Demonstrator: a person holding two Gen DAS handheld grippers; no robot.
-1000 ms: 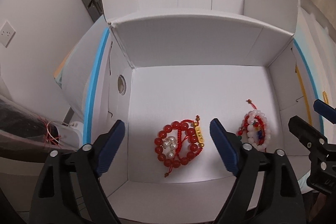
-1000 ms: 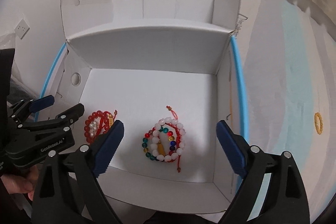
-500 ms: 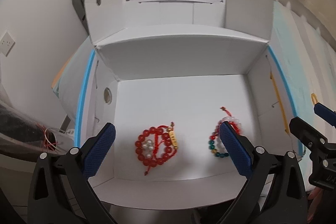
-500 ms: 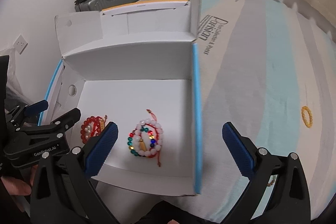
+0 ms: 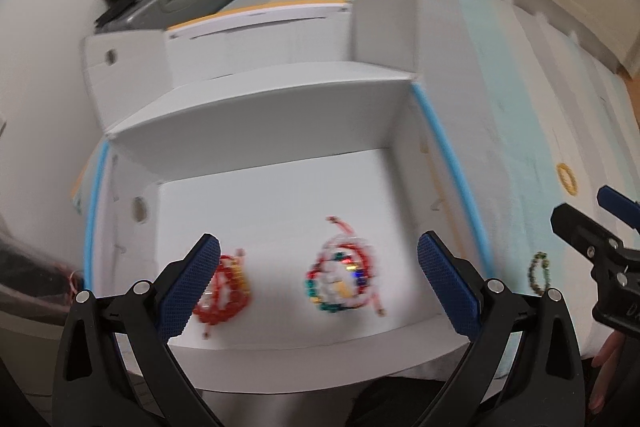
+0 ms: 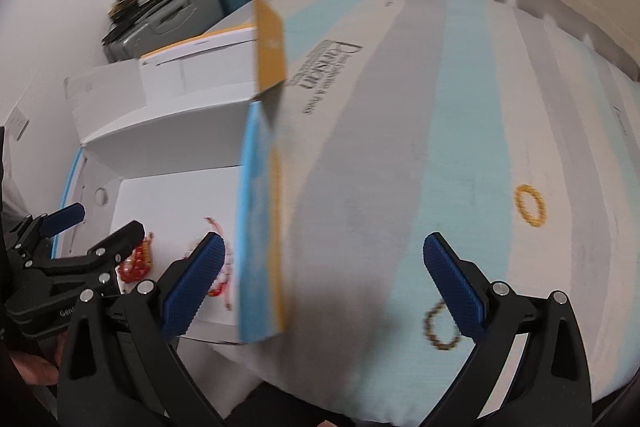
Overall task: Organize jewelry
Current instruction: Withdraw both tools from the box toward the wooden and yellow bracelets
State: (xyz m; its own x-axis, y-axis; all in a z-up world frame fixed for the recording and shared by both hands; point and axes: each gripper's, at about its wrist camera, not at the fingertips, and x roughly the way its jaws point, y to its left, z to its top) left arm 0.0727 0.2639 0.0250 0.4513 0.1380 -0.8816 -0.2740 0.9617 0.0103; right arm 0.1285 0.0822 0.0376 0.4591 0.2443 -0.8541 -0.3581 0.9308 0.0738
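Observation:
A white cardboard box [image 5: 280, 135] lies open on the bed. Inside lie a red bead bracelet [image 5: 224, 291] and a multicoloured white-and-red bracelet [image 5: 340, 275]. My left gripper [image 5: 320, 283] is open and empty above the box's front part. My right gripper [image 6: 332, 283] is open and empty over the mattress, right of the box wall [image 6: 260, 227]. A dark beaded bracelet [image 6: 438, 325] lies on the mattress by its right finger; it also shows in the left wrist view [image 5: 538, 273]. A yellow ring bracelet [image 6: 530, 205] lies farther right.
The striped mattress [image 6: 400, 147] spreads right of the box. Suitcases [image 6: 180, 3] with clothes stand at the far wall. The left gripper [image 6: 72, 259] shows at the left edge of the right wrist view.
Both grippers have swung to the right. The right gripper has left the box and now hangs over the mattress near the dark bracelet. Both stay open.

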